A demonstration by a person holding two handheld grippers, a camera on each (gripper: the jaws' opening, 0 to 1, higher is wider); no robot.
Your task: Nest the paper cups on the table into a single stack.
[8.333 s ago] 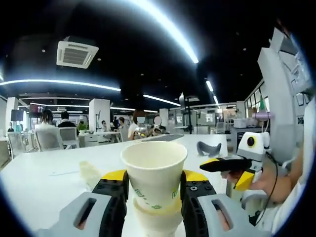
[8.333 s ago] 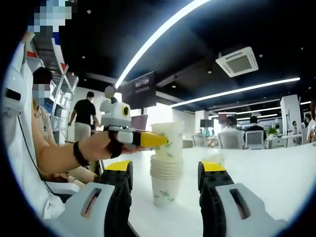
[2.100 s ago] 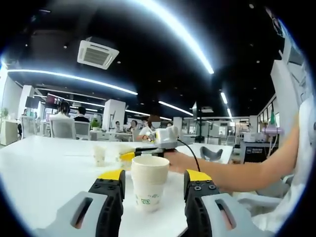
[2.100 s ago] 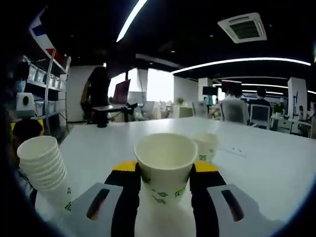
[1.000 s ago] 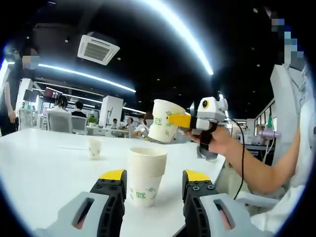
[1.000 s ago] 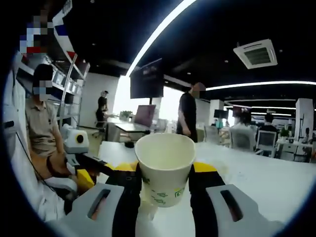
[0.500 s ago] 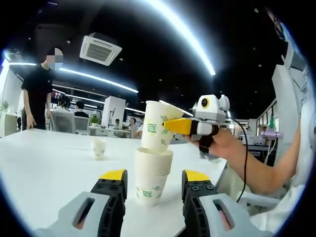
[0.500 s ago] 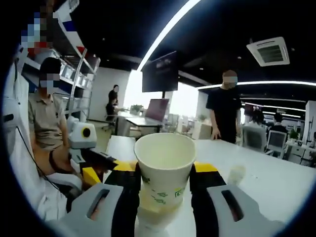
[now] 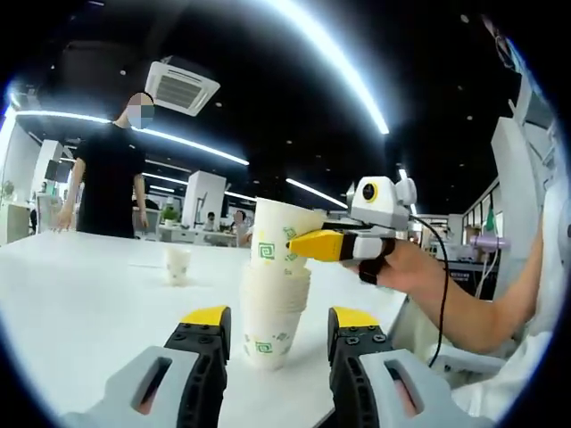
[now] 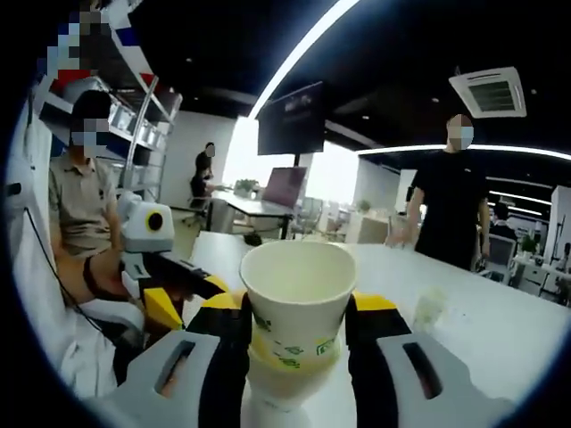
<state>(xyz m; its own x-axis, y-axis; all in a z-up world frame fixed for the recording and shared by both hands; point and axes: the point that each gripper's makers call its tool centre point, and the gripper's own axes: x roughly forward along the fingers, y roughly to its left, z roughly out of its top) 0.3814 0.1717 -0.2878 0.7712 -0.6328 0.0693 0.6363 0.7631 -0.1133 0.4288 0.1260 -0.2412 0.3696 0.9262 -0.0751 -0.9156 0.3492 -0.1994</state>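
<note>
Right gripper [image 10: 294, 334] clenched on cup [image 10: 294, 299], upright, right over stack [image 9: 270, 316]; left gripper [image 9: 272, 325] released, jaws either side.

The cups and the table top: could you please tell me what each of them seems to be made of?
The top cup, clamped in the right gripper, and the stack below it look like matt off-white paper: thin rolled rims and green printed marks. The lone cup farther off looks alike, though it is too small to be sure. The table is smooth, white and faintly glossy, probably laminate.
</note>
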